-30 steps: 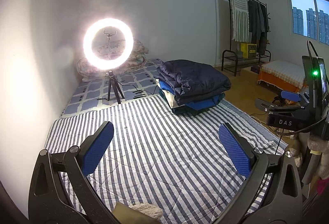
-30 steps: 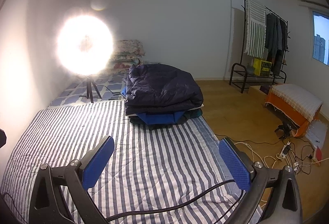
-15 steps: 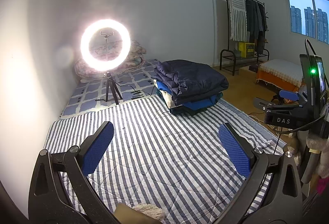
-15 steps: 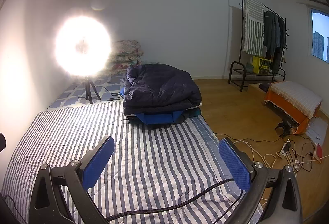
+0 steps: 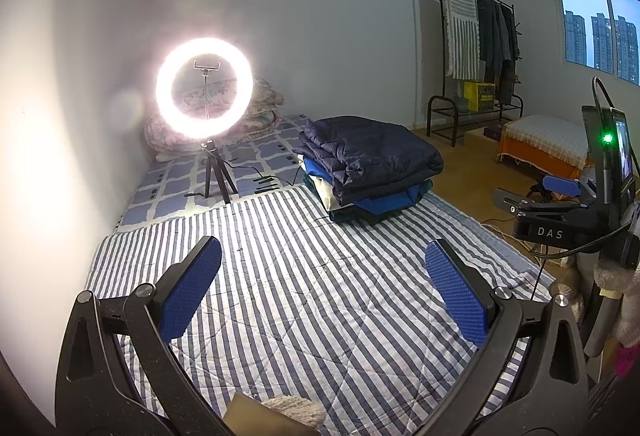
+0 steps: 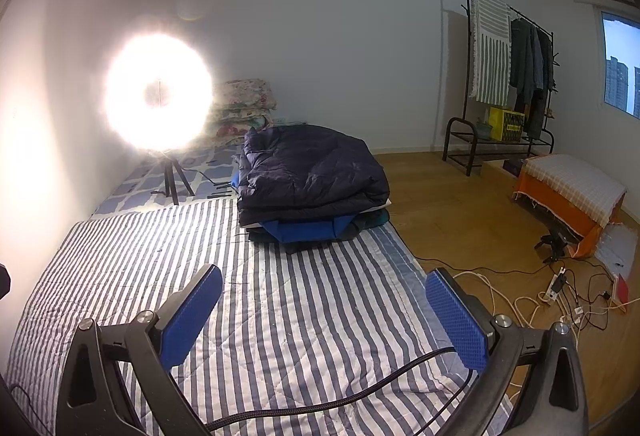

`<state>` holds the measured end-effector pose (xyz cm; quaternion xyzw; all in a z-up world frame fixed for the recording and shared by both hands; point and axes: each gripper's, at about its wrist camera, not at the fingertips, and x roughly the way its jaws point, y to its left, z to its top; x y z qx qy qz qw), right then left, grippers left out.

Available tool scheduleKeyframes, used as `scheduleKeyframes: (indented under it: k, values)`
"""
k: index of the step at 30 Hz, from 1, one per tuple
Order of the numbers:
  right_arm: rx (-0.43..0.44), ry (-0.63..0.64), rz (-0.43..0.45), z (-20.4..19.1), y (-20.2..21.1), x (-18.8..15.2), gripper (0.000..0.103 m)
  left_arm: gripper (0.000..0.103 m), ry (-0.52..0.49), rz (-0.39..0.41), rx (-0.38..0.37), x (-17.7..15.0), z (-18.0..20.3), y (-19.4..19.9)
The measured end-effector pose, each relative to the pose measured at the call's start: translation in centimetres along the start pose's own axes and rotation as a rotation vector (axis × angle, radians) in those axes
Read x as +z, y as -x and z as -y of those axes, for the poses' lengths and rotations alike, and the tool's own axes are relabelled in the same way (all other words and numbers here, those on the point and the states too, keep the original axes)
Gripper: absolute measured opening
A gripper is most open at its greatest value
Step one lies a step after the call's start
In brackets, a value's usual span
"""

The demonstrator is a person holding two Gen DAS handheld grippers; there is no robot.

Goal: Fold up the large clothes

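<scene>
Left gripper point(image 5: 322, 282) and right gripper point(image 6: 323, 310): blue-padded fingers spread, holding nothing, above the blue-and-white striped quilt point(image 6: 280, 300). The stack of folded dark navy and blue garments point(image 6: 312, 188) lies at its far edge. This fits either fetching a garment or folding finished.

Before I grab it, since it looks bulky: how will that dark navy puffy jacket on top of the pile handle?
The navy jacket looks quilted and puffy: probably floppy, light for its bulk. Its smooth shell may slip off the blue garment beneath.
</scene>
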<state>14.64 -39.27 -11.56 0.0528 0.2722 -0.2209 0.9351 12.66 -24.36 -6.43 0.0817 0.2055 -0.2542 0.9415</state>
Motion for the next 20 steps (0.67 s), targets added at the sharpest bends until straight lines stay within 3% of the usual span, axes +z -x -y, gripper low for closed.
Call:
scheduleKeyframes:
  k: [20]
  values:
    - [0.004,0.012,-0.006,-0.27,-0.15,-0.24,0.103,0.103,0.007,0.013,0.02,0.09,-0.54,0.63]
